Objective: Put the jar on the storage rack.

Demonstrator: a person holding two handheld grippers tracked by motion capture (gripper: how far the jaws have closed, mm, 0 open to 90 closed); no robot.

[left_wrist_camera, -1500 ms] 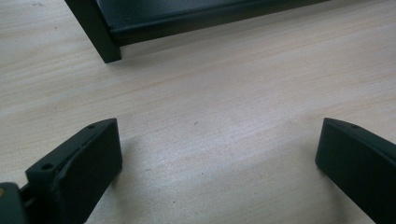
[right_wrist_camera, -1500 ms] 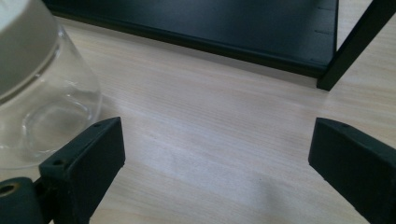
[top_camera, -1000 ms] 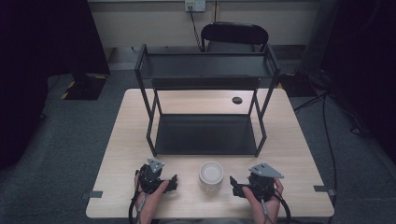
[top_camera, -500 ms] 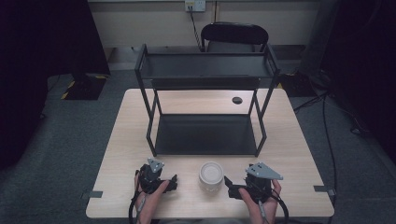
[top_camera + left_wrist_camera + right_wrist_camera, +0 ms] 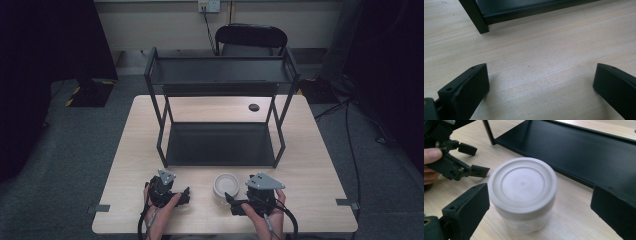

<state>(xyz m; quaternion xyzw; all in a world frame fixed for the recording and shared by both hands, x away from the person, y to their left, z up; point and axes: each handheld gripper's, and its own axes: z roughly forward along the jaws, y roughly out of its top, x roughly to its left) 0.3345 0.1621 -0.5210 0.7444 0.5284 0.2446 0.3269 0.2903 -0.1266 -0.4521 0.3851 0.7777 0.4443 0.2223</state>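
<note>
Your right hand-held gripper (image 5: 231, 204) was at the lower middle of the high view, with its jaws spread wide and nothing between them yet. The white jar (image 5: 226, 185) stood upright on the bench (image 5: 310, 165) just above and left of that gripper, near the bottom centre of the frame. In the right gripper view the jar (image 5: 522, 195) sat in the lower middle of the picture, between the two black jaws but touching neither; its round white lid was closed on top.

Your left hand-held gripper (image 5: 184, 195) was at the lower left of the high view, also with its jaws apart and holding nothing. In the left gripper view there was bare wood of the bench (image 5: 544, 50) between its jaws.

The black metal rack (image 5: 220, 145) stood on the bench in the centre of the high view, above both grippers and apart from the jar.
</note>
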